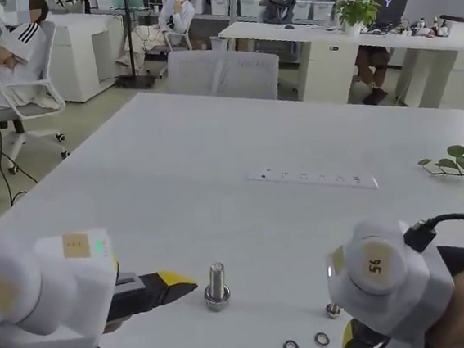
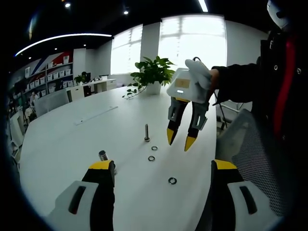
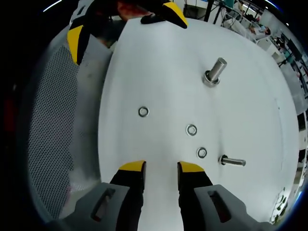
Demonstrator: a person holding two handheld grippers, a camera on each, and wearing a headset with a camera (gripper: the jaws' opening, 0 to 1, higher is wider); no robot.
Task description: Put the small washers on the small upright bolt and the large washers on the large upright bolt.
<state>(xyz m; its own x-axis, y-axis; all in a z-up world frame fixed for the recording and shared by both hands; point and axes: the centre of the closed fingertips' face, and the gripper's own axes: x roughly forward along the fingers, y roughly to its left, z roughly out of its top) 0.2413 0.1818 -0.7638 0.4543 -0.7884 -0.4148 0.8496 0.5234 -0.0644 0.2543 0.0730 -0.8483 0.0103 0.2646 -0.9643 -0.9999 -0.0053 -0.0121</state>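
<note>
- The left gripper (image 2: pixel 162 166), grey-bodied with black jaws and yellow tips, is held low over the near edge of the white workbench top (image 1: pixel 214 159). It is levelled roughly along the surface. Its jaws stand wide apart with nothing between them.
- In the head view one of its yellow-tipped jaws points at the large bolt and stops just short of it.
- The right gripper (image 3: pixel 162 167), of the same build, is held above the table by a hand (image 2: pixel 214 77) in a dark sleeve. Its jaws point steeply down at the surface, parted by a modest gap and empty.
- The large silver steel bolt (image 1: pixel 216 286) stands upright on its wider base near the table's front edge, long axis vertical and threaded end up. It is between the two grippers and nearer the left one.
- The small silver bolt (image 1: pixel 333 310) also stands upright with its axis vertical. It is well apart from the large bolt and close beside the right gripper's body.
- Three silver ring washers (image 3: pixel 191 129) lie flat on the table. Two are near the small bolt and one lies farther off toward the table edge.
- Neither bolt shaft shows a washer threaded on it. Which washers are small or large cannot be told.
</note>
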